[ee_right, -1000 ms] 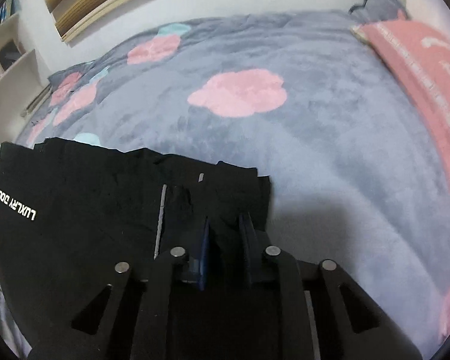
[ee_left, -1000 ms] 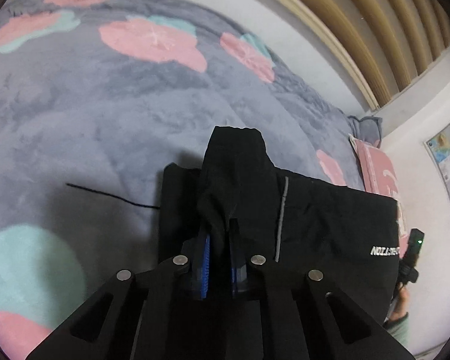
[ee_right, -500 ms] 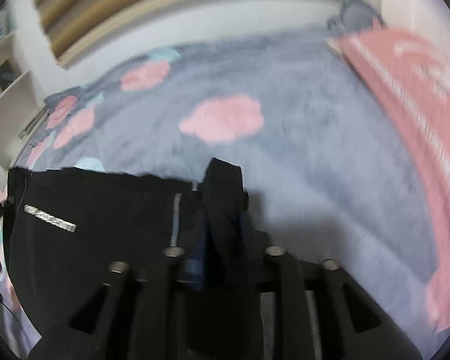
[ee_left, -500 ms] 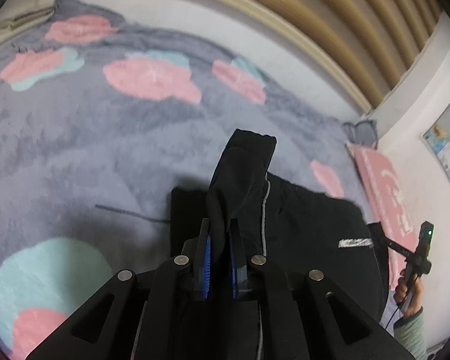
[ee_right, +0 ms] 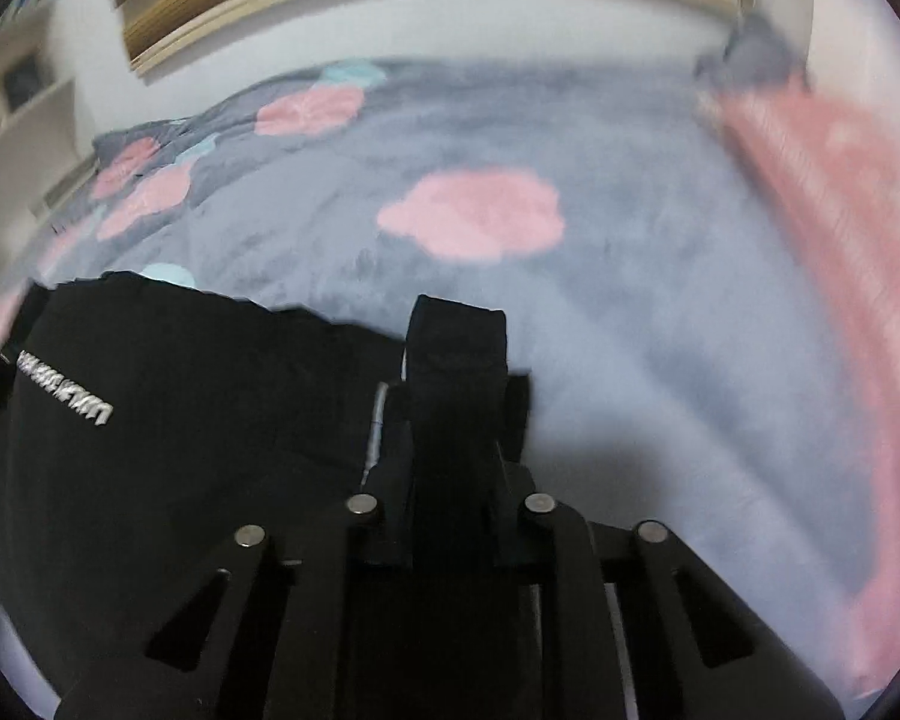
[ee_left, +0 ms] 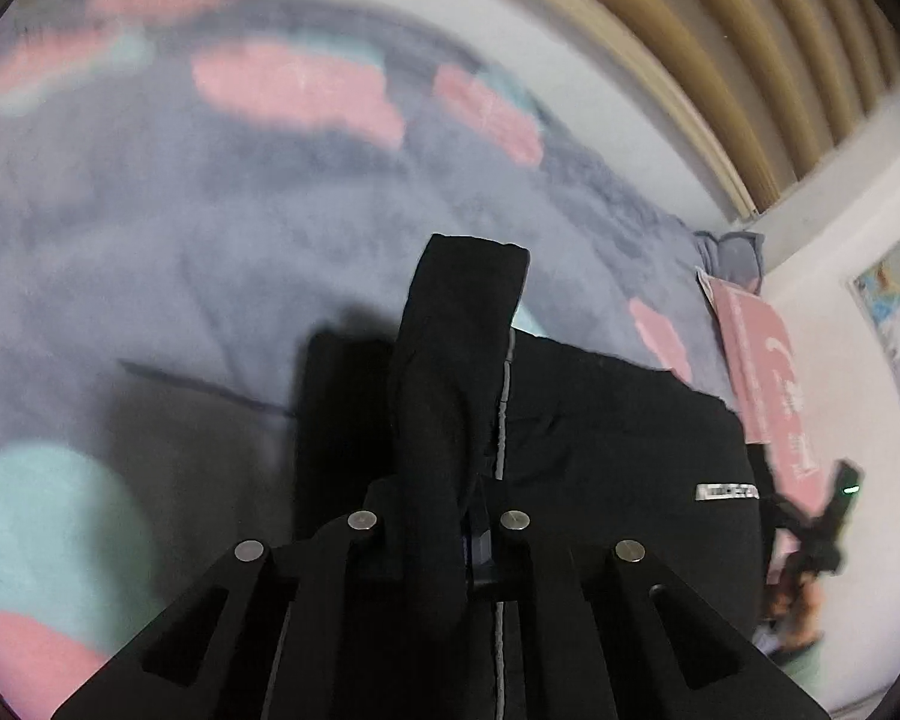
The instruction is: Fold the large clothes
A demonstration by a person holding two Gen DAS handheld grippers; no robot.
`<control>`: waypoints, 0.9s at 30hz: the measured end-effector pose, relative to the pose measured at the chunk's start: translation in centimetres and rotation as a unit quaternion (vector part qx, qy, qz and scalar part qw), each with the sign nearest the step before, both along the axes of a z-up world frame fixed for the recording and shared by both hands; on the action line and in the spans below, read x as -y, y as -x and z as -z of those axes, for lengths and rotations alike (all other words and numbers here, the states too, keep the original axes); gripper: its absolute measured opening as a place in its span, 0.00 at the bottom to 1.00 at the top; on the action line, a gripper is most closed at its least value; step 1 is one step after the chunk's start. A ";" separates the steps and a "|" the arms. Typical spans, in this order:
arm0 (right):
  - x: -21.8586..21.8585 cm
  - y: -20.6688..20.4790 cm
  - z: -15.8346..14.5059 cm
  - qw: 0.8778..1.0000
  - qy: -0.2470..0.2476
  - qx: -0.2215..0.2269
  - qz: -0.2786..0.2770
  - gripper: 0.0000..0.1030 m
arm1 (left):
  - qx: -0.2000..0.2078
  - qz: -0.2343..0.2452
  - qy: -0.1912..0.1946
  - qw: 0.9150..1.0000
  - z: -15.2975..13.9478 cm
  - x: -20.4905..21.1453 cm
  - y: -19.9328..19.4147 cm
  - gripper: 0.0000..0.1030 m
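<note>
A black garment (ee_left: 618,438) with a small white logo and a grey stripe lies on the grey bed. My left gripper (ee_left: 444,516) is shut on a bunched fold of its edge, which stands up between the fingers. The garment also shows in the right wrist view (ee_right: 180,396) with white lettering. My right gripper (ee_right: 450,468) is shut on another raised fold of the same edge. Both folds are lifted off the bed.
The bed cover (ee_right: 630,312) is grey fleece with pink and teal cloud shapes. A pink pillow (ee_right: 840,192) lies at the right. A slatted wooden headboard (ee_left: 720,60) and white wall stand behind. A thin dark cord (ee_left: 198,387) lies left of the garment.
Both grippers have lifted the garment's edge higher off the bed, and the held folds stand taller. The views are blurred by motion.
</note>
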State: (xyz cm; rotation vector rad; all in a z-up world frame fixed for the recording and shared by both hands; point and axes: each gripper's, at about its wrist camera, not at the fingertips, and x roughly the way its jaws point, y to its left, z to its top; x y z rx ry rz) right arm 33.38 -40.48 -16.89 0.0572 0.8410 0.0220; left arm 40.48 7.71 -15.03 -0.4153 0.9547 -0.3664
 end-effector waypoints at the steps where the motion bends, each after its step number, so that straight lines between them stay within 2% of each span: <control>1: -0.4 0.9 -1.5 0.999 0.021 0.025 0.008 0.16 | 0.023 0.000 -0.005 1.000 -1.2 -0.1 0.8 0.07; 3: -0.2 1.9 -3.8 0.998 0.030 0.059 0.019 0.15 | 0.061 -0.009 0.012 0.998 -4.0 -1.0 2.1 0.07; 4: 0.0 2.5 -5.6 0.996 0.025 0.085 0.025 0.14 | 0.078 -0.013 0.037 0.996 -5.6 -1.7 2.5 0.07; 6: 0.0 2.8 -7.8 0.992 0.021 0.116 0.034 0.13 | 0.103 -0.024 0.059 0.993 -7.7 -2.4 2.7 0.07; 8: -0.4 2.1 -9.5 0.988 0.032 0.140 0.050 0.13 | 0.116 -0.034 0.053 0.991 -8.7 -2.3 2.1 0.07; 10: -0.7 0.0 -9.6 0.988 0.040 0.136 0.062 0.13 | 0.104 -0.048 0.040 0.993 -8.2 -1.8 0.6 0.07; 14: -1.2 -4.9 -5.8 0.993 0.053 0.077 0.070 0.13 | 0.048 -0.075 0.012 0.996 -3.6 -1.7 -2.6 0.08; 16: -1.2 -7.2 -2.3 0.996 0.056 0.025 0.069 0.13 | -0.004 -0.081 -0.003 0.997 -0.1 -1.6 -3.9 0.08; 18: -0.7 -8.8 1.7 0.997 0.031 -0.034 0.064 0.16 | -0.063 -0.074 -0.012 0.995 3.4 -1.2 -5.3 0.13; 19: -0.4 -9.4 3.9 0.996 0.014 -0.062 0.062 0.20 | -0.077 -0.069 -0.012 0.995 4.8 -1.0 -5.6 0.16; 21: 0.4 -9.7 6.5 0.994 -0.020 -0.083 0.063 0.22 | -0.073 -0.063 -0.024 0.995 5.6 -0.6 -5.7 0.18; 24: 1.6 -9.7 7.0 0.993 -0.052 -0.078 0.069 0.25 | -0.070 -0.060 -0.041 0.995 5.9 0.0 -6.0 0.20; 27: 1.7 -9.7 7.3 0.993 -0.052 -0.076 0.074 0.31 | -0.070 -0.062 -0.016 0.995 6.7 -0.9 -6.5 0.22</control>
